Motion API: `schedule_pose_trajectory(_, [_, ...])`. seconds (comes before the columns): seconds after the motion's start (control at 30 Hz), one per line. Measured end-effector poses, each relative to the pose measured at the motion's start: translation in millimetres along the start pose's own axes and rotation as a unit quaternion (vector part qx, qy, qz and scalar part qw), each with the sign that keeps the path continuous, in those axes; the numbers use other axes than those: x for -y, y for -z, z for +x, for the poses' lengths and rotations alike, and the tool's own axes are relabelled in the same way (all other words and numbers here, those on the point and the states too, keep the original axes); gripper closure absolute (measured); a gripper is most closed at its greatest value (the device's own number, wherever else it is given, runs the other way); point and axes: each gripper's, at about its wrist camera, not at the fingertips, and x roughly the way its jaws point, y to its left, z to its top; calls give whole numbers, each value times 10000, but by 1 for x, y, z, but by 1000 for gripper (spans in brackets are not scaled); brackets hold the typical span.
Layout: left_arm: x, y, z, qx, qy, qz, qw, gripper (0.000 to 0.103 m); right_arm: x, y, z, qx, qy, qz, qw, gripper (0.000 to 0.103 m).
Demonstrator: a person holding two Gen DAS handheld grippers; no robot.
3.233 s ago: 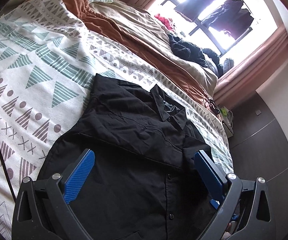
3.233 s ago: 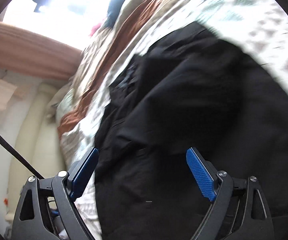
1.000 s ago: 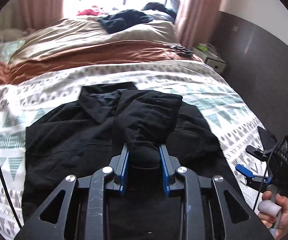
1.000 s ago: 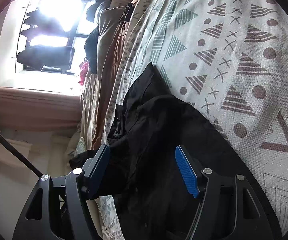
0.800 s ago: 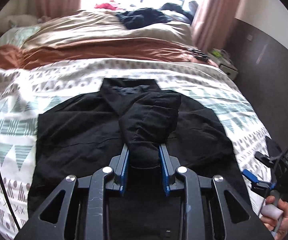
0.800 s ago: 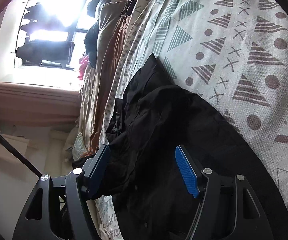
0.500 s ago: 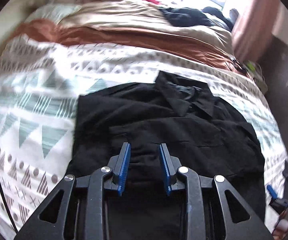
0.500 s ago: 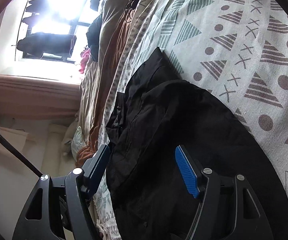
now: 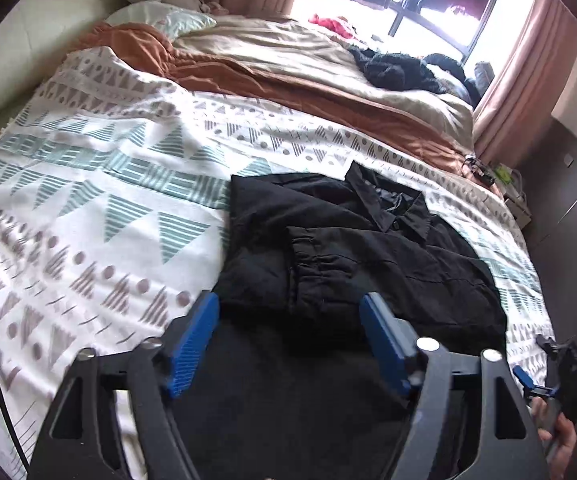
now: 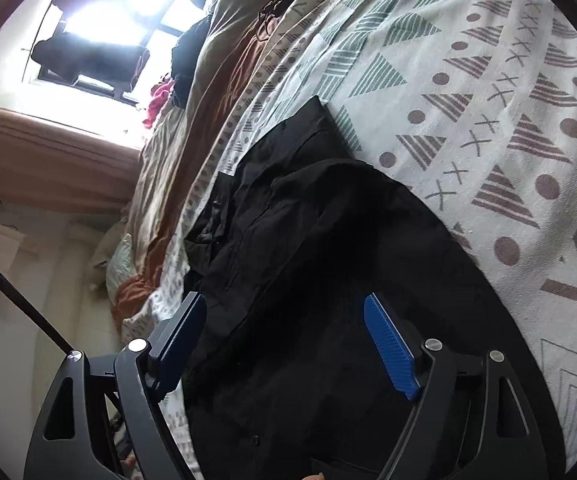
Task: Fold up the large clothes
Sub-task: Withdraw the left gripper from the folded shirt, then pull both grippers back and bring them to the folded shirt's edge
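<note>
**Black shirt lies half-folded on the patterned bedspread**

The black collared button-up shirt (image 9: 352,264) lies on the white bedspread with teal and mauve triangles (image 9: 100,184), one sleeve folded across its chest below the collar. Above the shirt's lower part, the left gripper (image 9: 290,332) hovers with jaws wide, holding nothing. The right gripper (image 10: 284,336), beside the shirt's edge, is likewise spread and empty.

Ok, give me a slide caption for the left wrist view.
Open left tool over a black shirt on the patterned bedspread.
</note>
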Motion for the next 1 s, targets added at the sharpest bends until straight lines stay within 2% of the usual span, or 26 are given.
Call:
schedule_pose_trajectory(0.07, [-9, 5, -20, 149, 54, -54, 9999, 2, -8, 5, -7, 82, 269, -291, 9992, 22])
schedule_pose_trajectory(0.17, [-22, 13, -49, 318, 47, -104, 9994, 2, -27, 14, -25, 309, 273, -666, 9969, 21])
schedule_pose_trajectory(0.23, [-28, 18, -64, 367, 63, -132, 9992, 2, -39, 20, -36, 440, 251, -866, 9950, 17])
schedule_pose_trajectory(0.33, [-37, 26, -89, 452, 59, -83, 9989, 2, -52, 43, -53, 482, 170, -1233, 9911, 15])
schedule_pose_trajectory(0.57, [-58, 52, -140, 750, 70, -35, 9972, 2, -38, 103, -99, 373, 374, -1611, 9855, 15])
schedule_pose_trajectory(0.8, [-69, 84, -182, 1020, 148, -57, 9947, 2, -51, 140, -175, 667, 707, -2040, 9741, 15])
schedule_pose_trajectory(1.0, [-71, 117, -217, 1186, 173, 53, 9928, 0, -57, 174, -229, 935, 833, -2308, 9649, 15])
